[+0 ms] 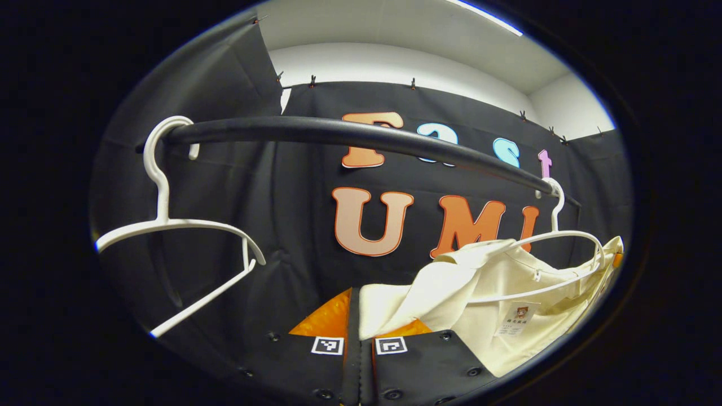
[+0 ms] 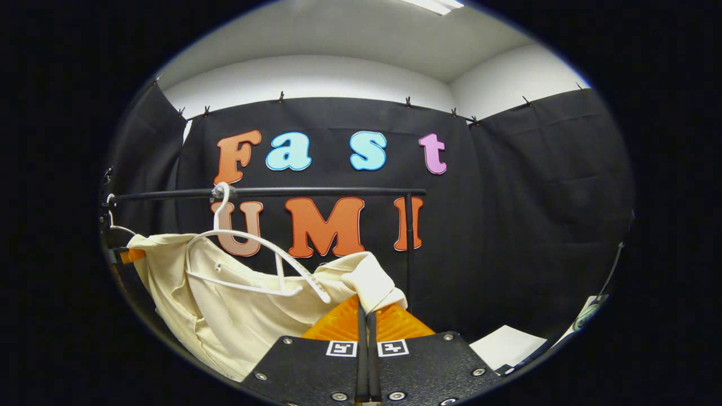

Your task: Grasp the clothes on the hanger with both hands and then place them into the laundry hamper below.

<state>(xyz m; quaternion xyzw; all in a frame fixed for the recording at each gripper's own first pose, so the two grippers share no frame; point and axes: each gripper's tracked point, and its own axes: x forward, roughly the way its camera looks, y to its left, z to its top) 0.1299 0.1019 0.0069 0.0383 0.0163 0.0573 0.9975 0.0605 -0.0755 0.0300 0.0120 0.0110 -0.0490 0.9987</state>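
Left hand-held gripper (image 1: pixel 359 332), in the left gripper view, has its orange fingers (image 1: pixel 327 317) drawn together on a fold of the cream shirt (image 1: pixel 485 304) — cloth comes out right at the tips, so it is clamped on the fabric. That shirt hangs partly off a white hanger (image 1: pixel 564 248) hooked over the black rail (image 1: pixel 350 135). Its neck label (image 1: pixel 518 319) has a small picture and print too small to read. An empty hanger (image 1: pixel 169 225) hangs at the rail's other end. Each finger block carries a square black-and-white marker (image 1: pixel 328 345).

Right hand-held gripper (image 2: pixel 366 316), in the right gripper view, is likewise closed on the shirt (image 2: pixel 237 316) — a bunched corner sits pinched between its orange fingers (image 2: pixel 338 322). The hanger (image 2: pixel 254 254) lies across the shirt's front, hook on the rail (image 2: pixel 271 193), and the shirt sags toward the left. A white sheet (image 2: pixel 507 344) lies low on the right.
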